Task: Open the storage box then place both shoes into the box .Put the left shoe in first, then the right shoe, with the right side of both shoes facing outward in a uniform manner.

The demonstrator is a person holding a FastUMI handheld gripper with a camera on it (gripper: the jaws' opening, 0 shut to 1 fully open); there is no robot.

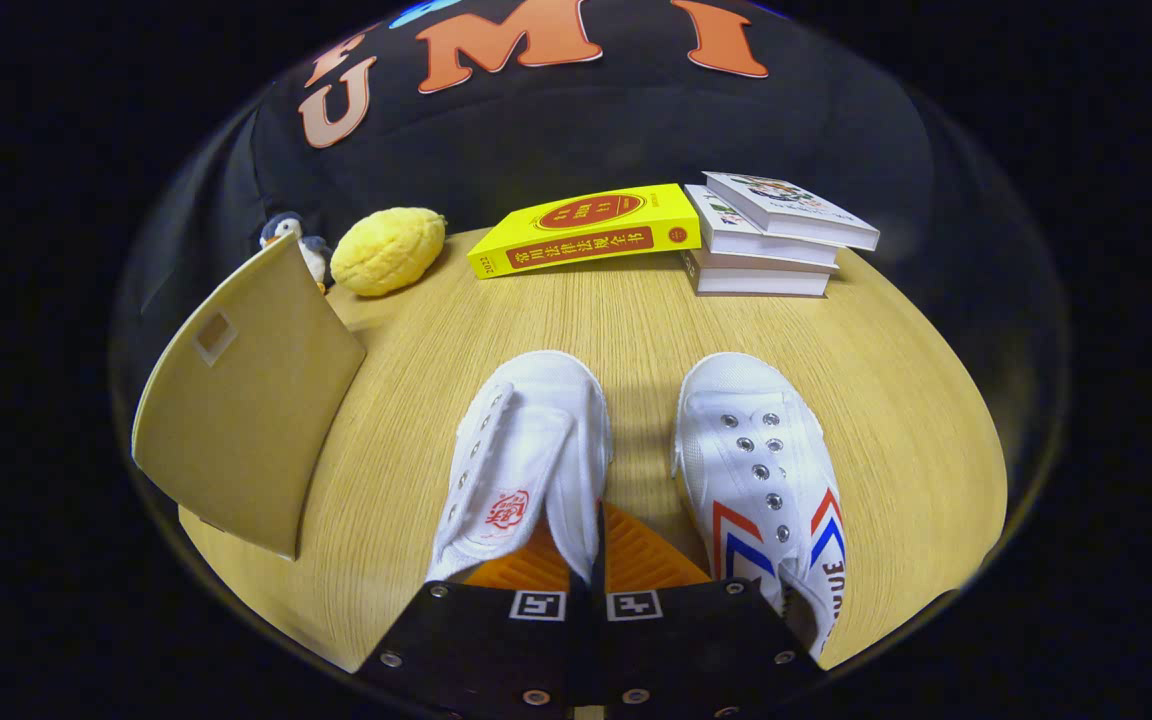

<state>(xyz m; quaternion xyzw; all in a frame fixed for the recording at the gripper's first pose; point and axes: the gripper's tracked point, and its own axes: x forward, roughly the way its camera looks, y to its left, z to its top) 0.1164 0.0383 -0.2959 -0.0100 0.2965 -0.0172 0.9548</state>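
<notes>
the hand-held gripper (596,560) has its two fingers pressed together, clamping the side wall of the white canvas shoe with a red stamp on its tongue (526,460). just to the right, apart from it, stands the second white canvas shoe with red and blue chevrons (761,470) on the pale wooden bench (896,400). left of the fingers, the tan cardboard storage box lid (246,400) stands tilted. beyond lie a yellow plush (388,250), a yellow book (586,230) and stacked white books (771,240).
</notes>
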